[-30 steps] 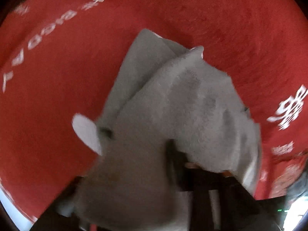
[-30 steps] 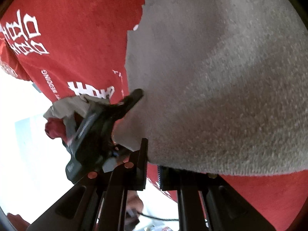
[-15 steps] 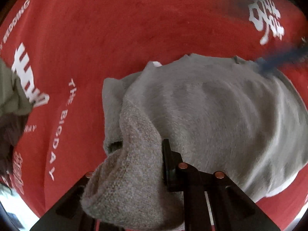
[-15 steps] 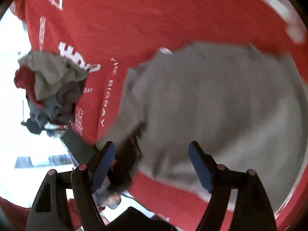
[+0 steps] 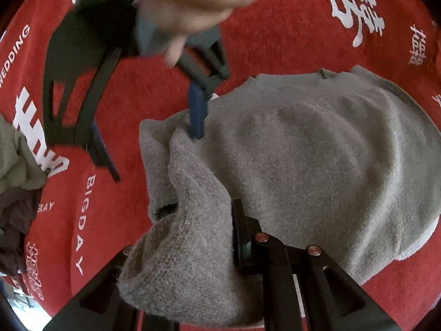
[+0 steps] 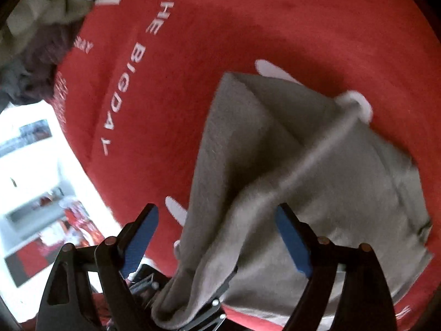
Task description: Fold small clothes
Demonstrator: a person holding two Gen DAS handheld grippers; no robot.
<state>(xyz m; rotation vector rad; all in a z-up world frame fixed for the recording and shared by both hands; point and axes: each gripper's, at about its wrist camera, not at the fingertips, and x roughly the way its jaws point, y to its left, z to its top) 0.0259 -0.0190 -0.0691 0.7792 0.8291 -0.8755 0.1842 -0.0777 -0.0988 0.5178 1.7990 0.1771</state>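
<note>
The grey knitted garment lay on the red printed cloth, one corner pinched in the left gripper; the right gripper, jaws just opened wide, held nothing. Tugging could undo the fold.

The right hand-held gripper lets go of the grey garment, its jaws having just opened wide, and now hovers over the fold beside the left hand-held gripper.
</note>
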